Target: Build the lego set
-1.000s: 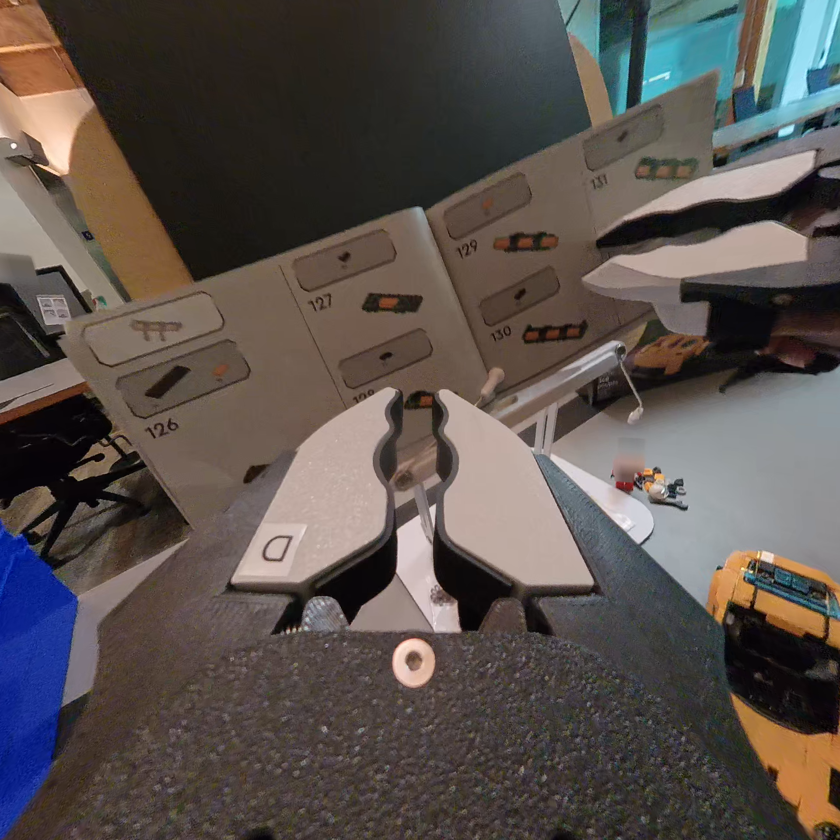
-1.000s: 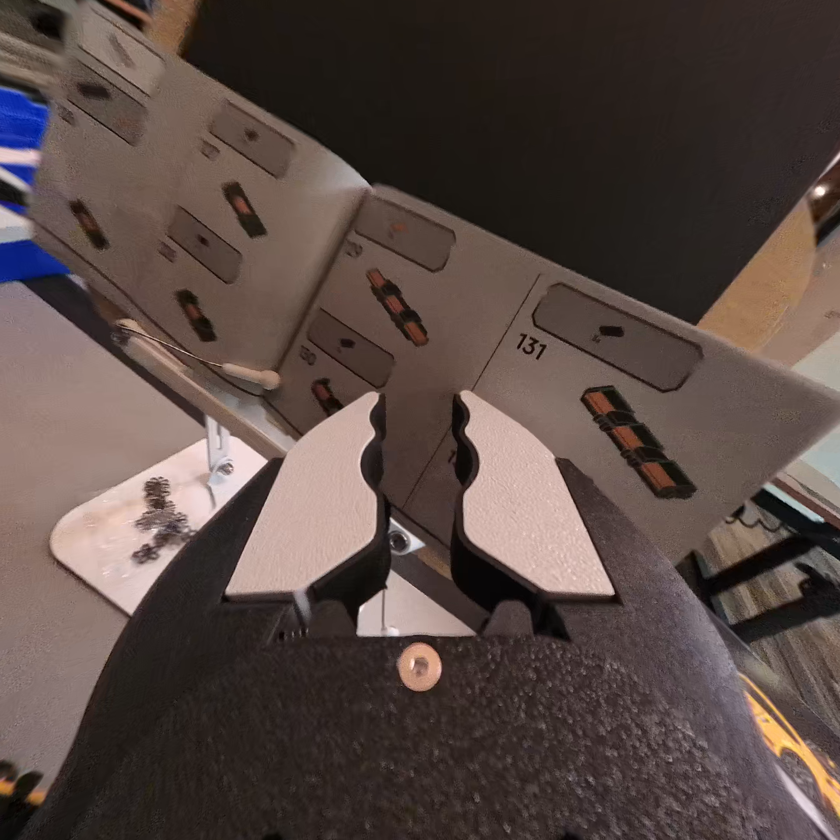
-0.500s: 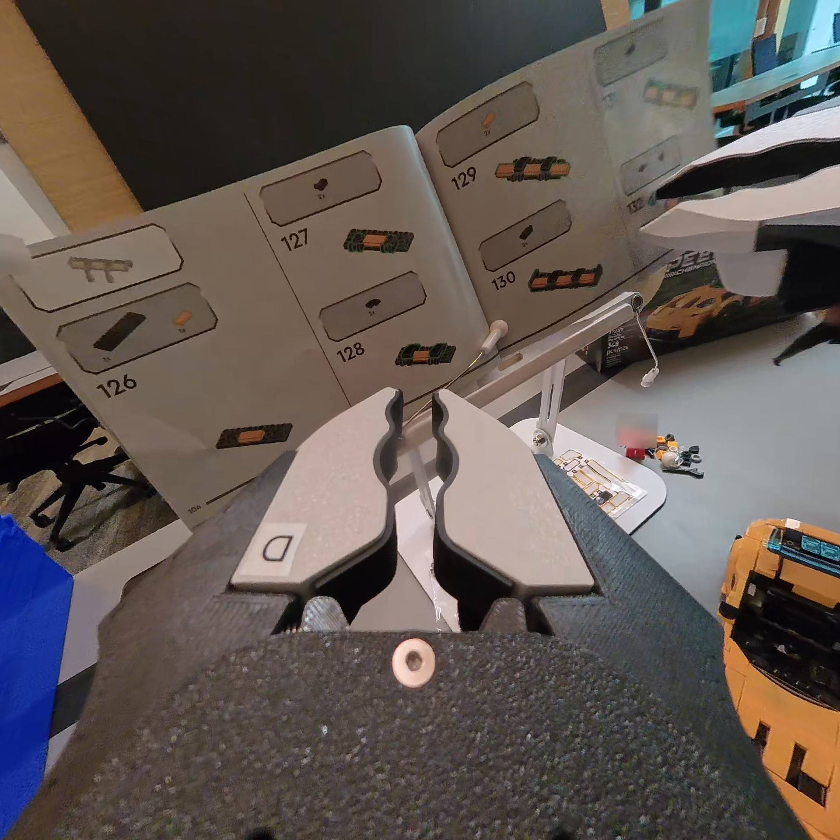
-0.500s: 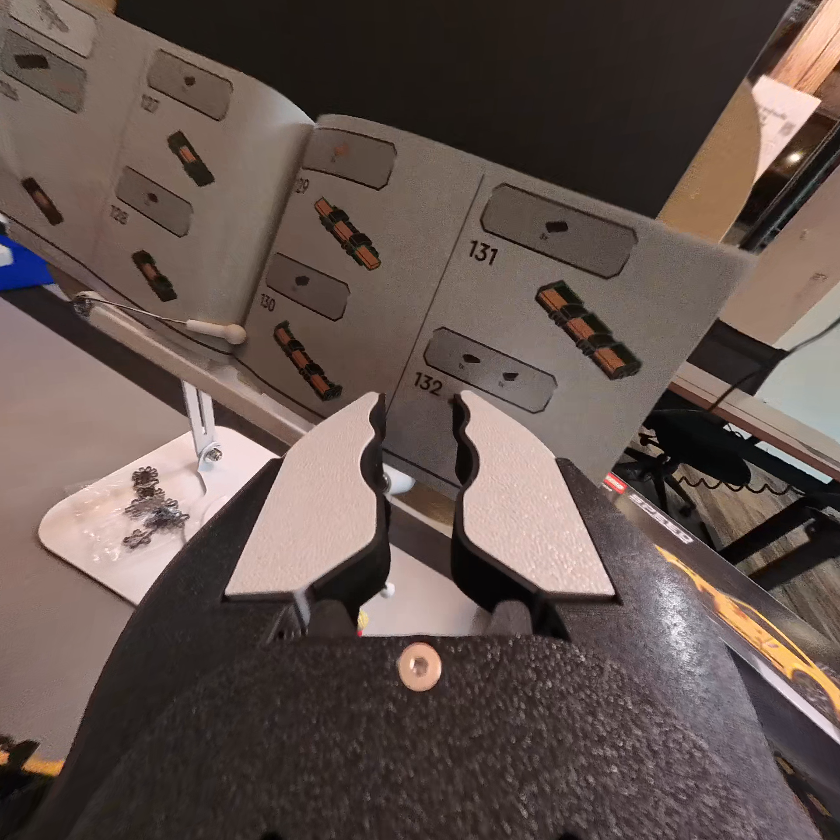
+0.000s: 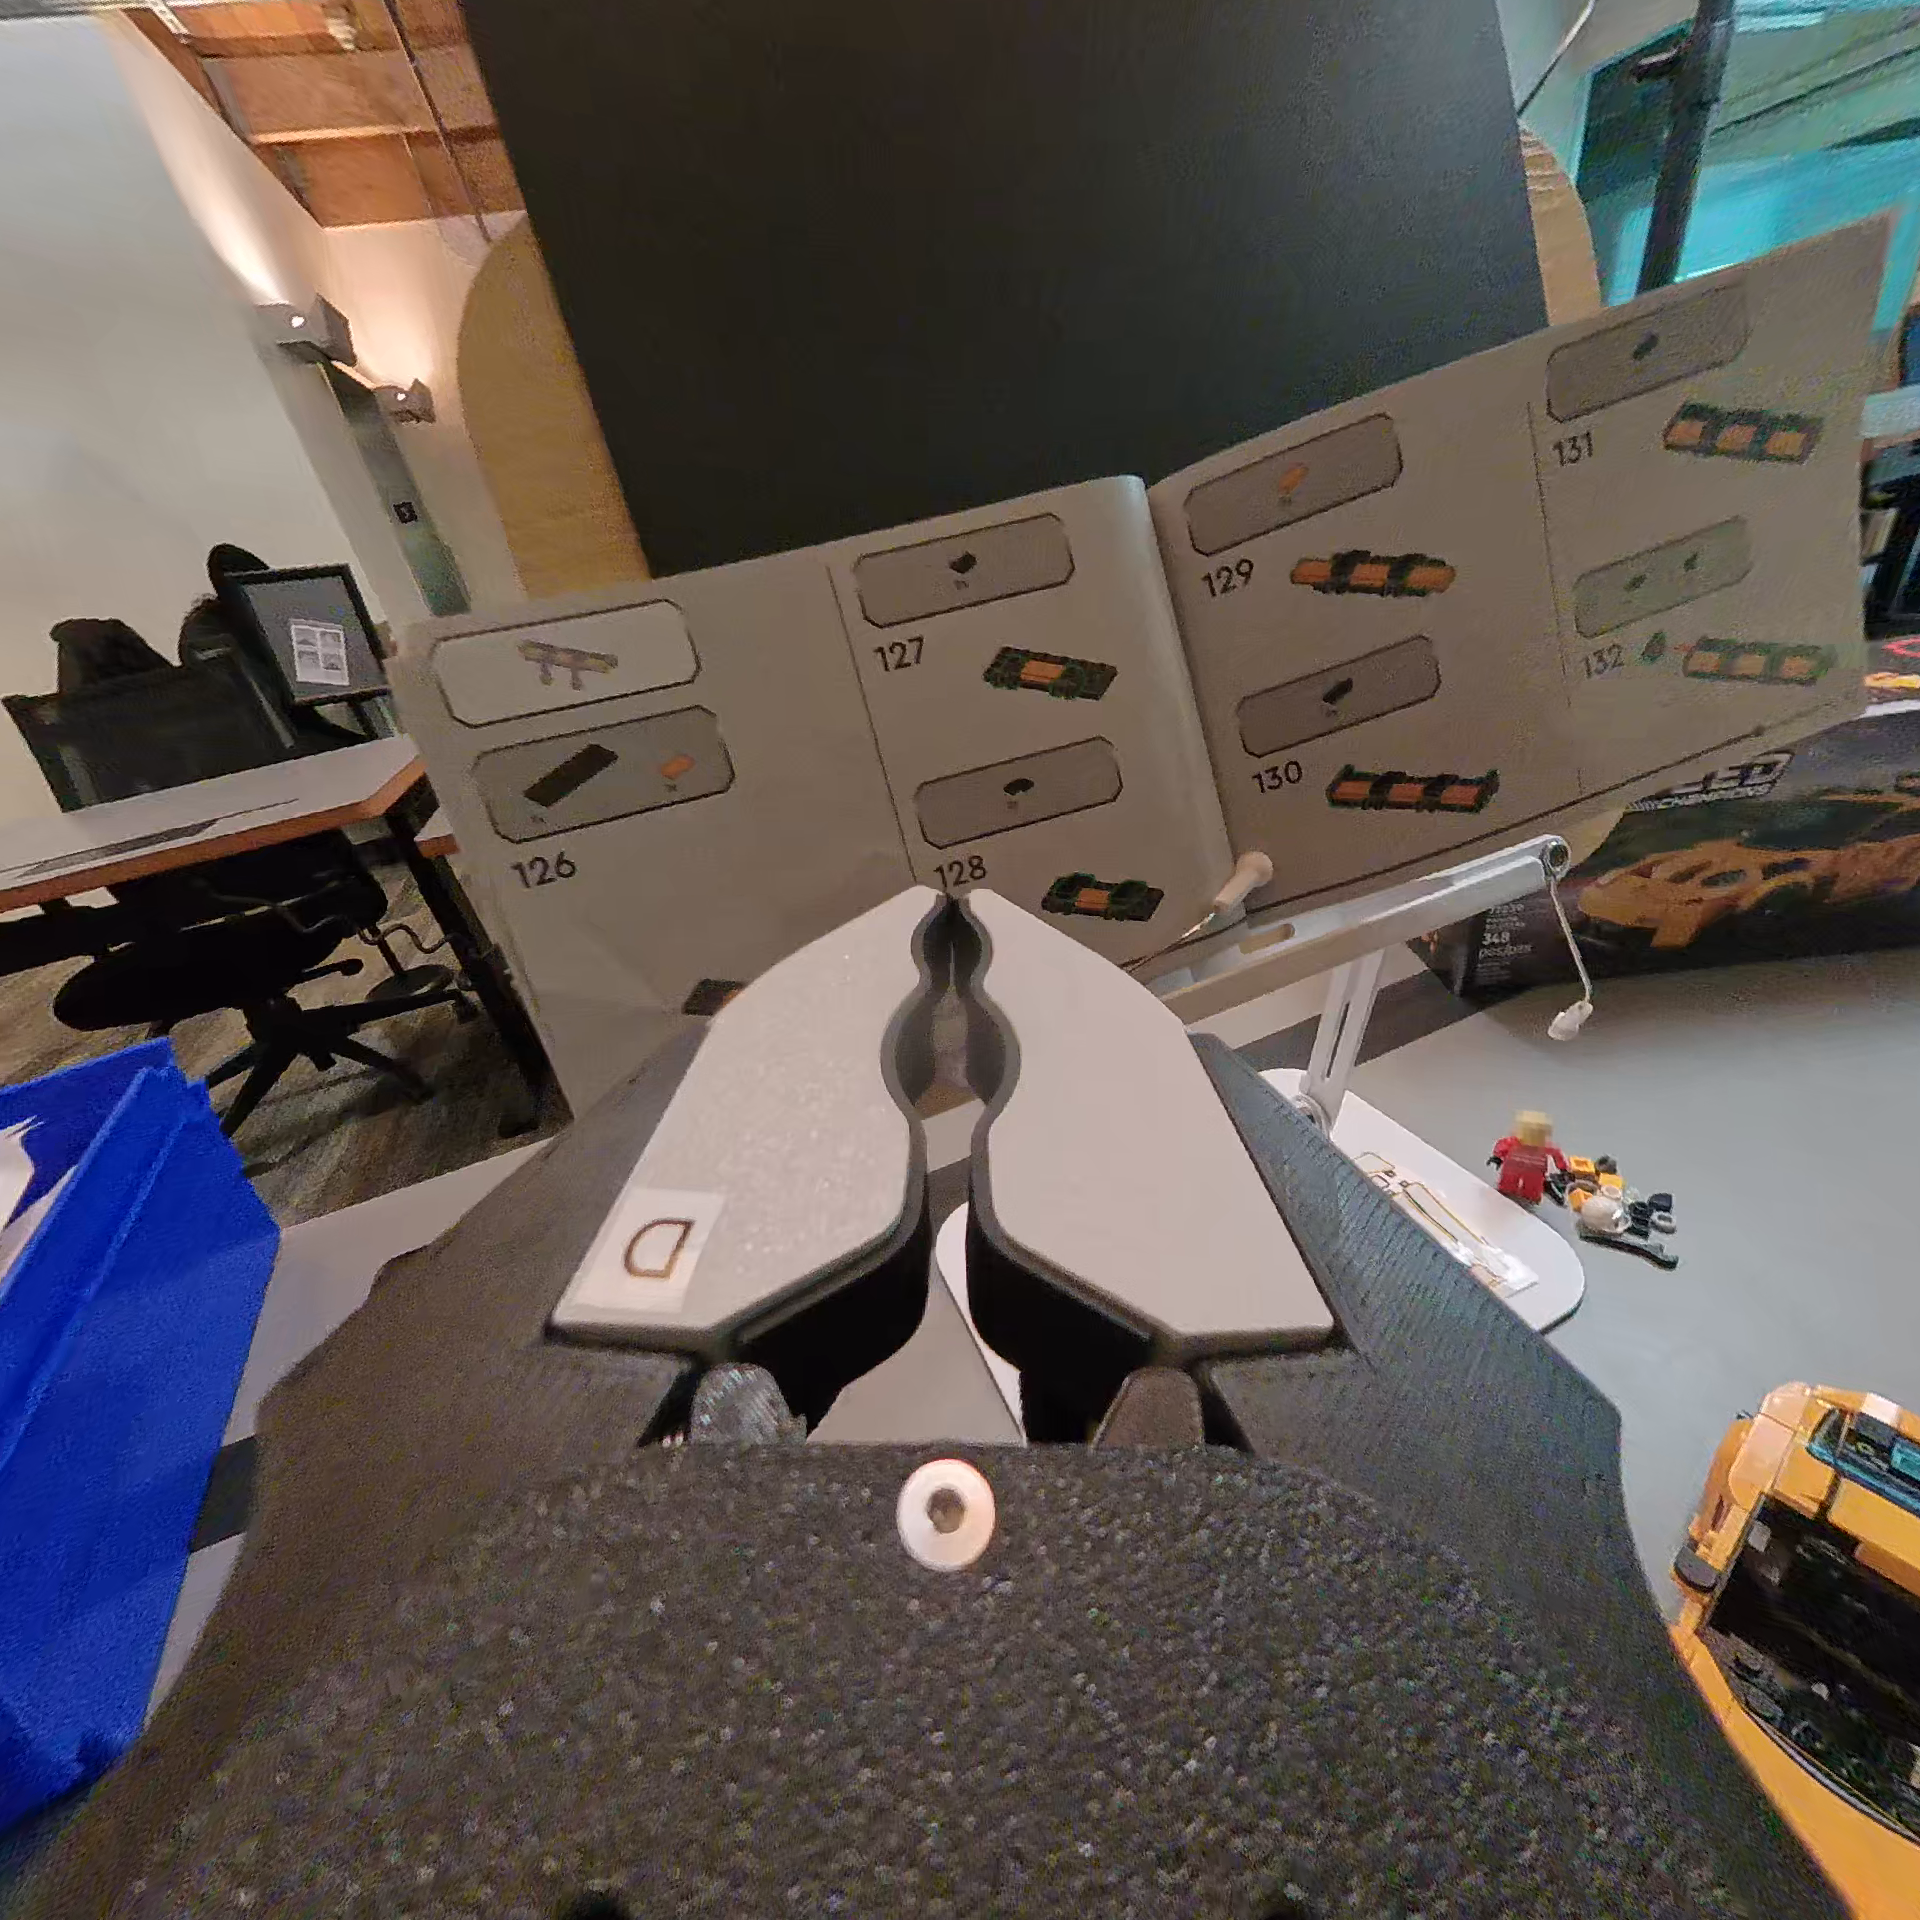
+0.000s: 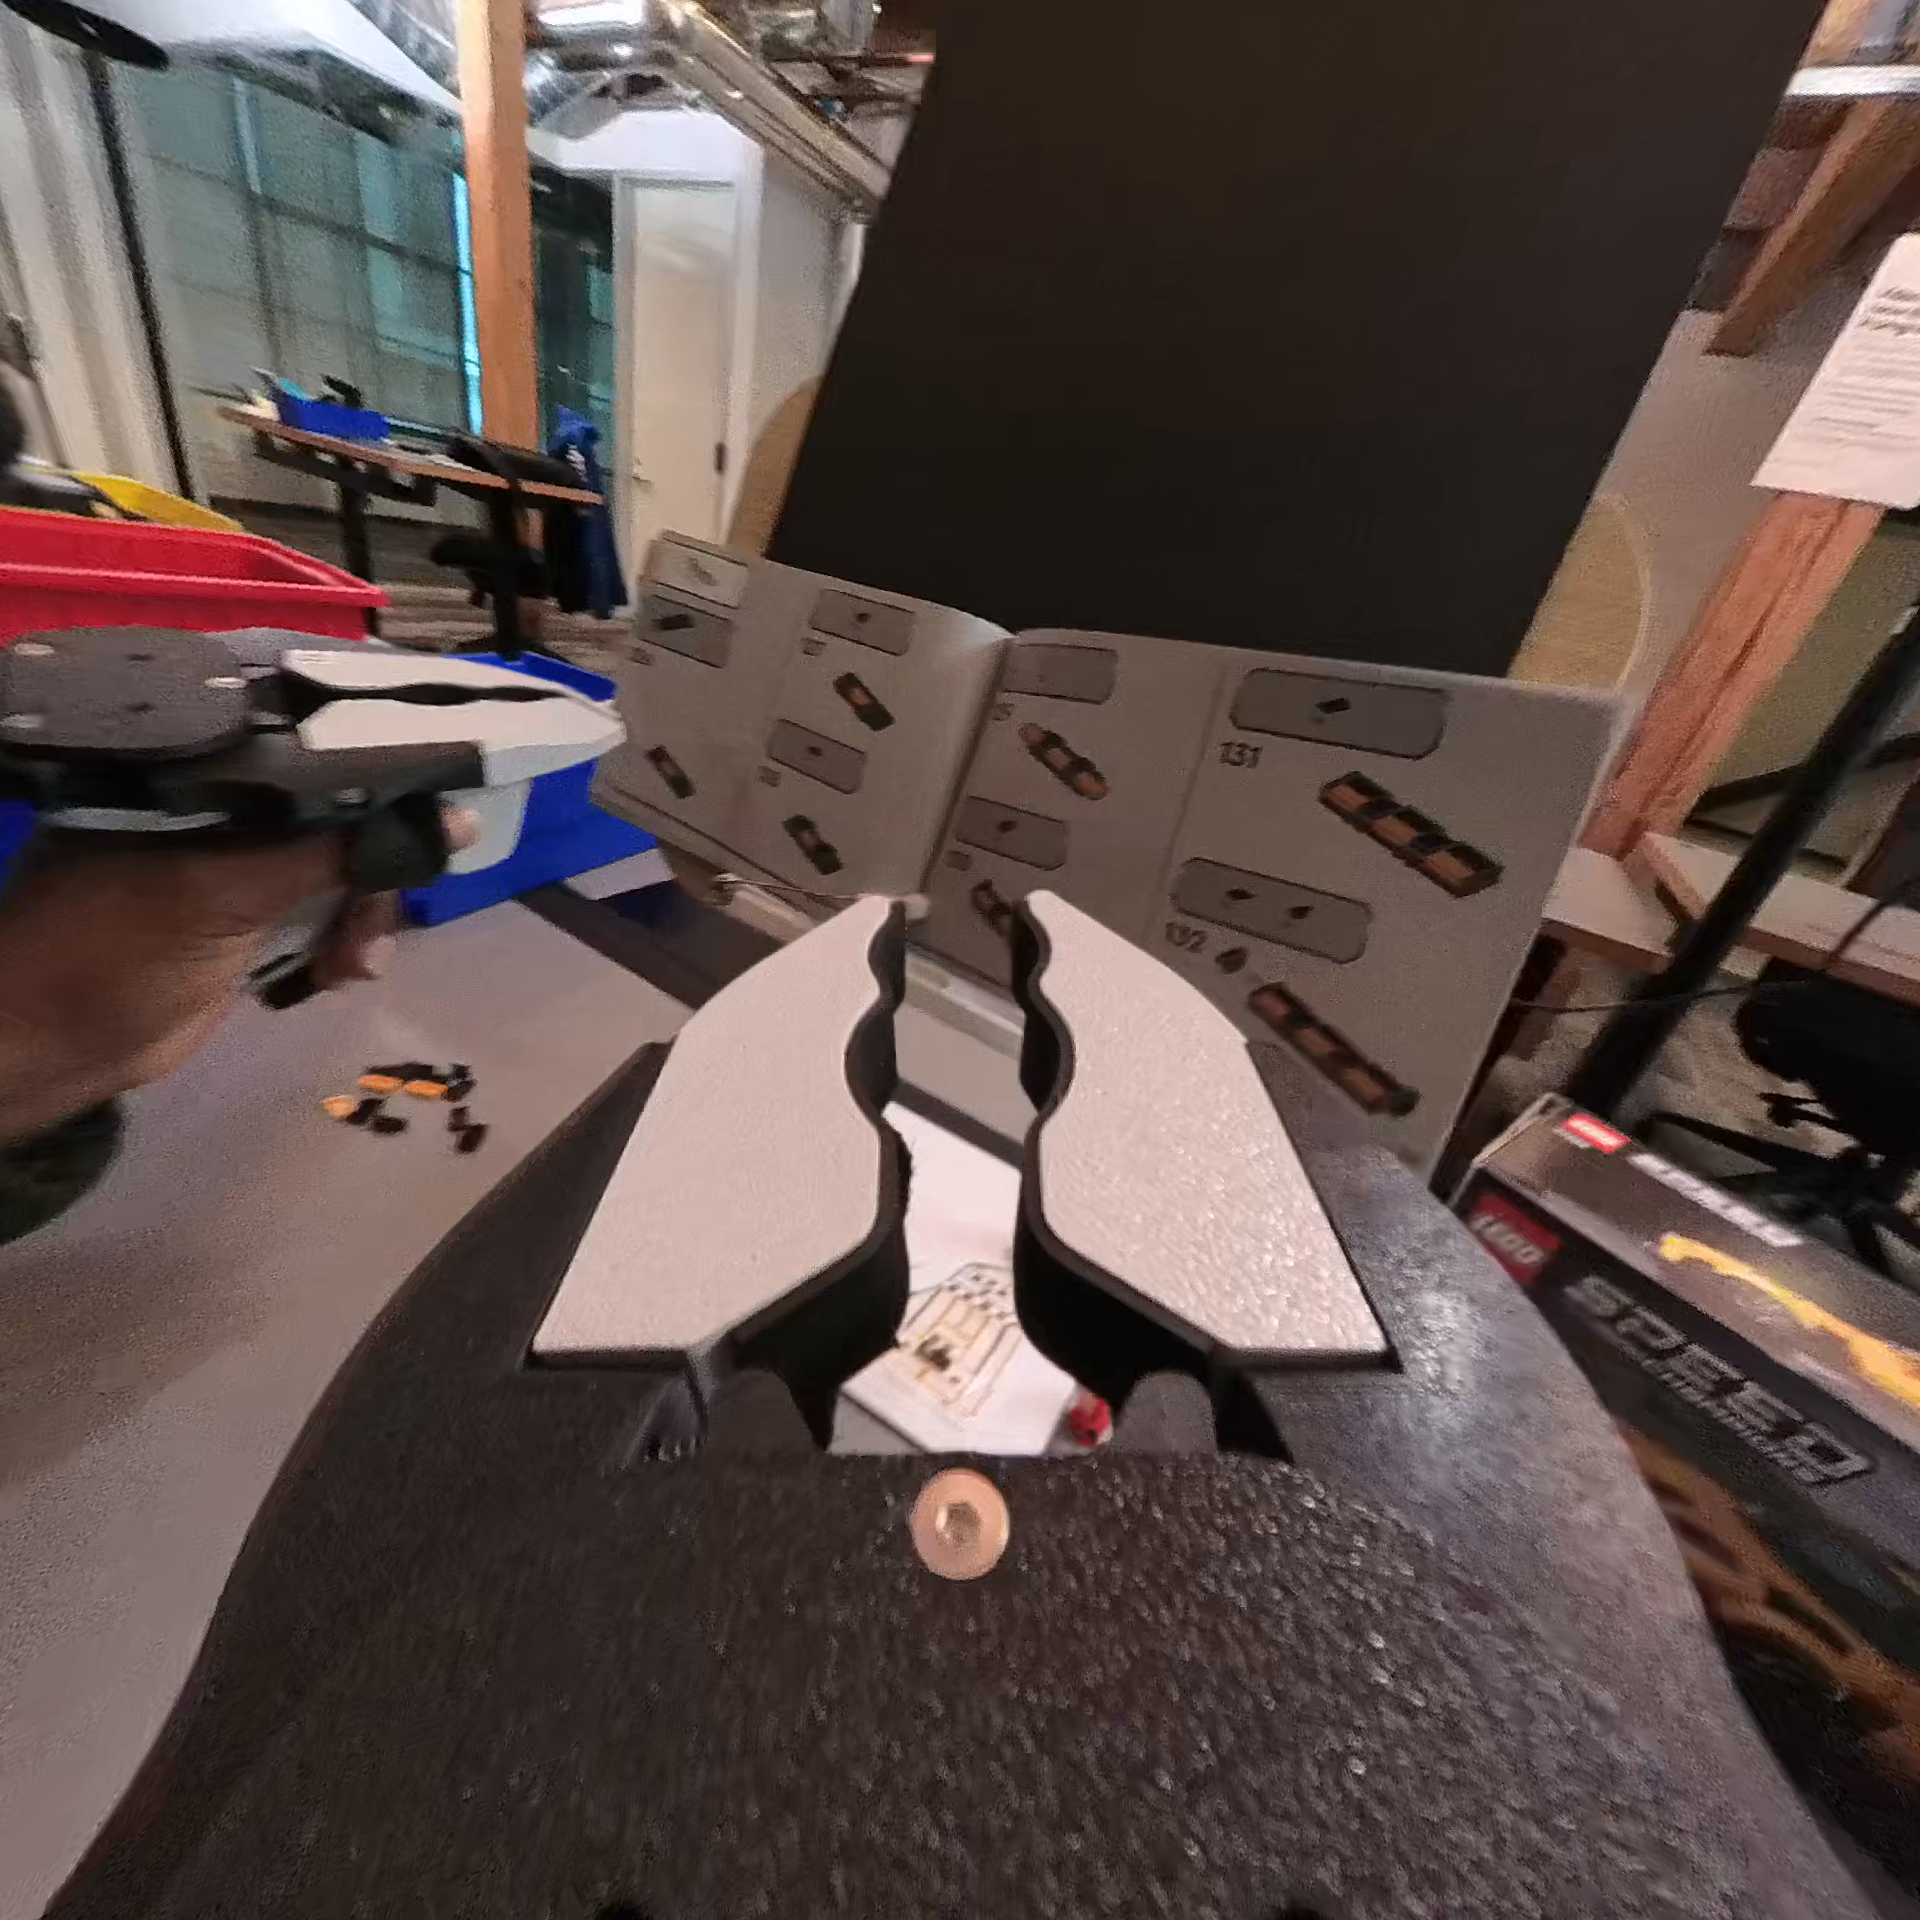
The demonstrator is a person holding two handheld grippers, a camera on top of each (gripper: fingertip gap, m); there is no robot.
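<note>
- The left gripper [image 5: 950, 914] has its fingertips pressed together at the front, with nothing between them; only the scalloped hollow behind the tips leaves a gap
- The right gripper [image 6: 961, 909] has its jaws parted by a clear gap, and nothing is held between them
- Both are raised above the grey table [image 5: 1714, 1060] and face the open instruction booklet [image 5: 1039, 707], which stands propped on a white book stand [image 5: 1351, 935]
- In the right wrist view the left gripper shows farther off at the left edge, lying on its side with a hand [image 6: 156, 935] around its grip
- The partly built orange lego car [image 5: 1808, 1600] sits on the table at the lower right of the left wrist view, well apart from both grippers
- A red minifigure [image 5: 1525, 1162] stands just beside a small heap of loose orange and black pieces [image 5: 1616, 1210], near the rounded base of the stand
- Another scatter of loose orange and black bricks [image 6: 410, 1101] lies on the table to the left of the stand
- The lego box [image 6: 1683, 1299] lies behind the stand on the right side
- A sticker sheet [image 6: 951, 1340] rests on the stand's base, seen between the right gripper's fingers
- A blue bag [image 5: 104, 1351] stands at the left edge of the table
</note>
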